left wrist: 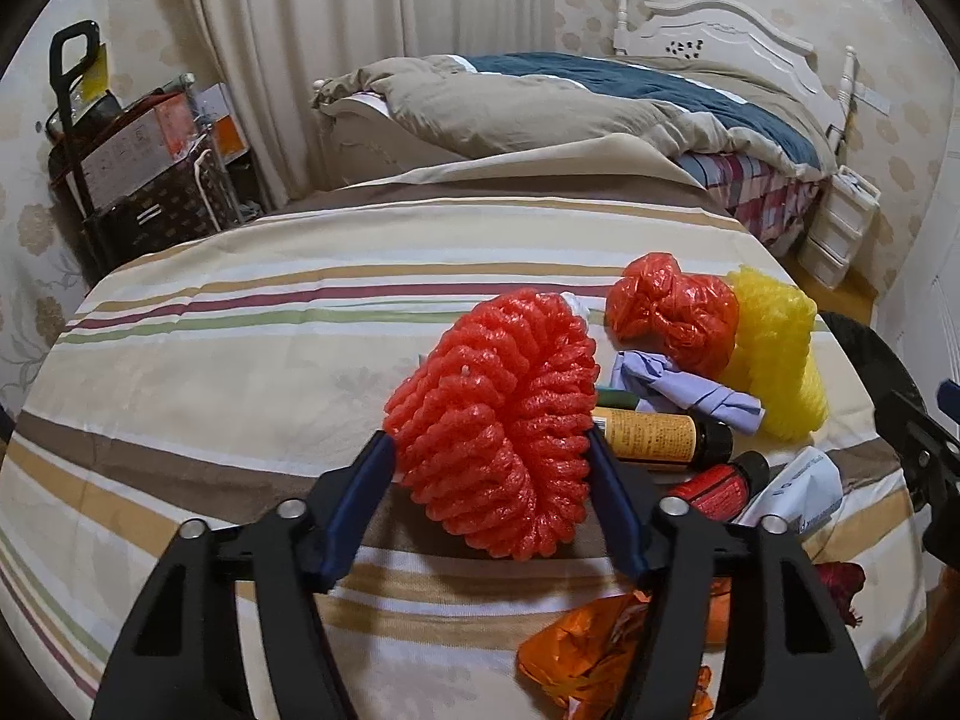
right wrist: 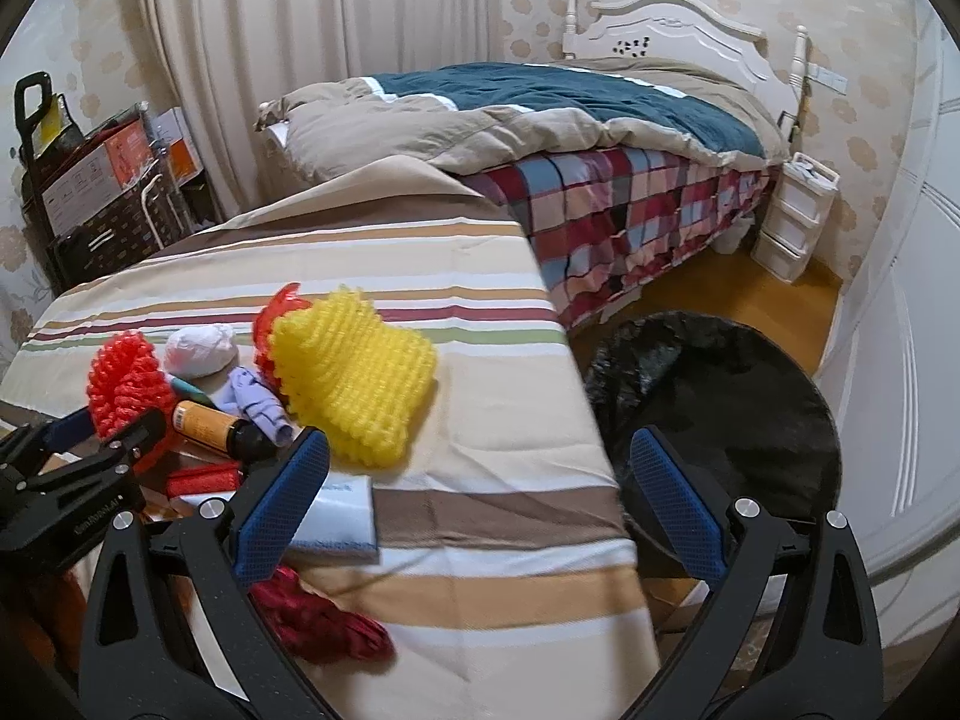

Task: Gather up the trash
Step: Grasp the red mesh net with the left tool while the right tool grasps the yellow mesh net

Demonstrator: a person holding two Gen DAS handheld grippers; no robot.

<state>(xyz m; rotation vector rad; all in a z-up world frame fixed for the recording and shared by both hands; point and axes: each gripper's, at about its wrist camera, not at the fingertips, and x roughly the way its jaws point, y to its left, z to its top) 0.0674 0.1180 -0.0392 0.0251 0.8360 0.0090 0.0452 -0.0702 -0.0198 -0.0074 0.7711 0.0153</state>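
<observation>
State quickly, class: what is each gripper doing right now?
Left gripper: jaws closed on the red foam net.
Right gripper: jaws open, holding nothing.

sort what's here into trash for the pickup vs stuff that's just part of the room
Trash for the job: red foam net pinched by the left gripper, yellow foam net, crumpled red plastic bag, purple wrapper, orange bottle, white wad, black bin bag.

Just there: bed quilt, curtain, white drawers, boxes.
</observation>
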